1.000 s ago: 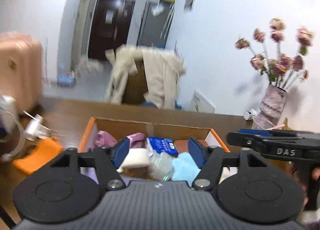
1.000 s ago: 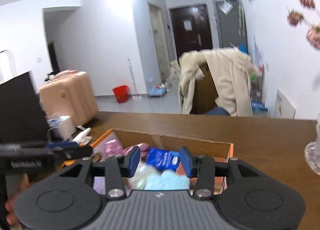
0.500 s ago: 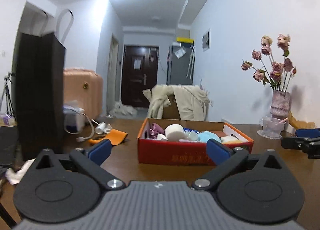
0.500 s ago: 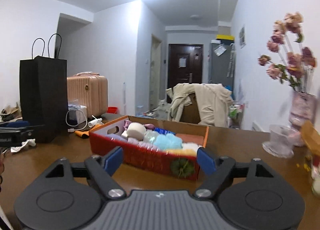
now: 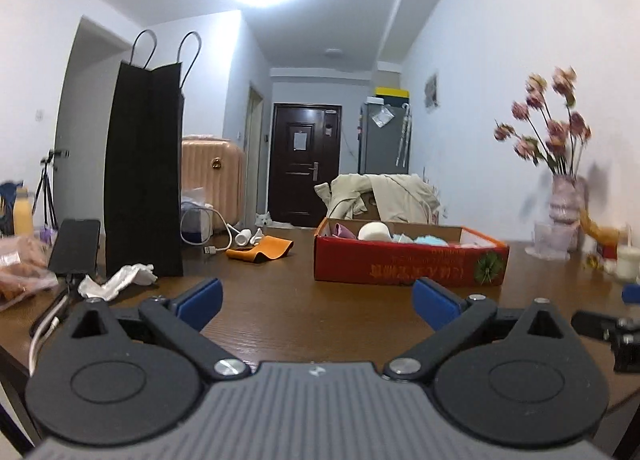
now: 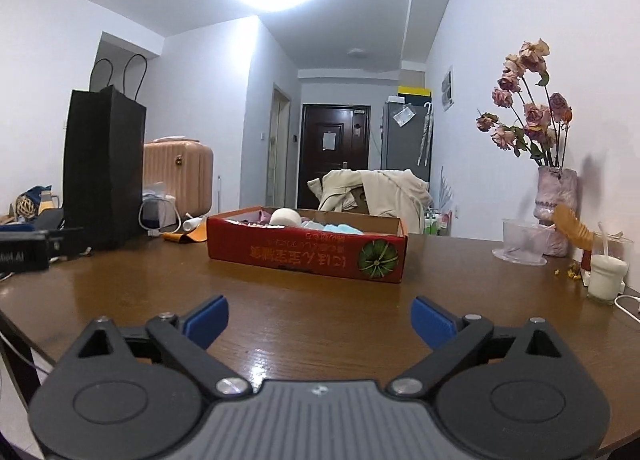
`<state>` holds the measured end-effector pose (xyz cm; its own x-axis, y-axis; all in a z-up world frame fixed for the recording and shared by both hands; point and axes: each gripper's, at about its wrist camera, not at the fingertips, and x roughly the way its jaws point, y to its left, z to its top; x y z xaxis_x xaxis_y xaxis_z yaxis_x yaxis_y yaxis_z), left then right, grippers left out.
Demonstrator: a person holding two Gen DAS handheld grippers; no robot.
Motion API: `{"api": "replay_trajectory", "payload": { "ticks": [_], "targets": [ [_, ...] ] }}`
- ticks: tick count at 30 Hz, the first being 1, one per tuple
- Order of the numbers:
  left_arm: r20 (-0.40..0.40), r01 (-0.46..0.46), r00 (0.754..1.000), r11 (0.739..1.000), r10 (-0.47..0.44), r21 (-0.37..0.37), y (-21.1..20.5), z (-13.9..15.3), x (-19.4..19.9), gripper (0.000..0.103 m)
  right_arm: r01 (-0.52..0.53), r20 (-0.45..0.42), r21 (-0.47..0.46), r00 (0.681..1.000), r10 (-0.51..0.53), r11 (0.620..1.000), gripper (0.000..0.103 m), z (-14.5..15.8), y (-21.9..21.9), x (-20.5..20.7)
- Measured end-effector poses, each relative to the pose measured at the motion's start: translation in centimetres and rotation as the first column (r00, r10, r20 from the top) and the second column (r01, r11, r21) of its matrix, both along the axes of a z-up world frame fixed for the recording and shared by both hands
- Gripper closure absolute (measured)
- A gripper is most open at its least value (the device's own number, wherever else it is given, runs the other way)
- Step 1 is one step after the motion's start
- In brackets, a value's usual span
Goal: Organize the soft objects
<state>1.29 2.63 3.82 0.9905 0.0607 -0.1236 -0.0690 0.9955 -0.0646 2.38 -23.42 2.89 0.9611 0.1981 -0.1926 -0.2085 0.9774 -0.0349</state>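
Both grippers sit low over the brown table [image 5: 280,312], level with its near edge and pointing at the red box [image 5: 408,264]. Left gripper [image 5: 316,300]: its 2 blue pads are spread wide with nothing between them, only bare wood. Right gripper [image 6: 318,318]: likewise wide apart and holding nothing.

That red cardboard box stands on the table well ahead of both grippers, touching neither. From the right wrist view its long side carries upside-down print and a green pumpkin picture near the right corner. Soft things fill it and rise above the rim: a white round roll [image 6: 285,216], a pale blue bundle [image 6: 340,228] just to its right, and pink cloth [image 5: 344,230] at the left end.

To the left of the box lie an orange pouch [image 5: 262,250], a white cable [image 5: 208,227] and a crumpled white tissue [image 5: 120,280], the tissue just beside a tall black paper bag [image 5: 144,175] standing upright. At the table's right side stands a vase of dried pink roses [image 6: 554,187], with a clear plastic cup [image 6: 522,246] in front of it and a cup of white drink [image 6: 608,272] nearer the edge. Behind the table a beige coat [image 6: 372,191] hangs over a chair.
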Motion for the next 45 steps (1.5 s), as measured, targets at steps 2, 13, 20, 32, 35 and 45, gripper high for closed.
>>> {"api": "replay_trajectory", "payload": {
  "ticks": [2,13,20,32,35,45],
  "targets": [
    [-0.006,-0.008,1.000,1.000,0.008,-0.010,0.1,-0.1,0.2,0.000,0.003,-0.004,0.008,1.000,-0.003,1.000,0.005,-0.2,-0.2,0.1],
    [-0.006,0.037,0.999,0.999,-0.036,0.031,-1.3,-0.1,0.1,0.000,0.005,0.013,0.054,1.000,-0.006,0.999,0.004,-0.1,-1.2,-0.3],
    [-0.007,0.041,0.999,0.999,-0.041,0.026,-1.3,0.0,0.0,0.000,0.015,0.004,0.069,1.000,-0.016,0.998,0.003,-0.1,-1.2,-0.1],
    [-0.005,0.042,0.999,0.999,-0.042,0.035,-1.5,0.1,0.1,0.000,0.007,-0.004,0.076,1.000,-0.007,0.997,0.003,-0.1,-1.4,0.2],
    [-0.006,0.045,0.999,0.998,-0.045,0.036,-1.5,0.1,0.1,0.000,0.007,-0.004,0.075,1.000,-0.007,0.997,0.003,-0.2,-1.4,0.2],
    [-0.005,0.049,0.999,0.998,-0.049,0.038,-1.6,0.1,0.1,0.000,0.011,-0.002,0.077,1.000,-0.011,0.997,0.003,-0.2,-1.4,0.2]
  ]
}}
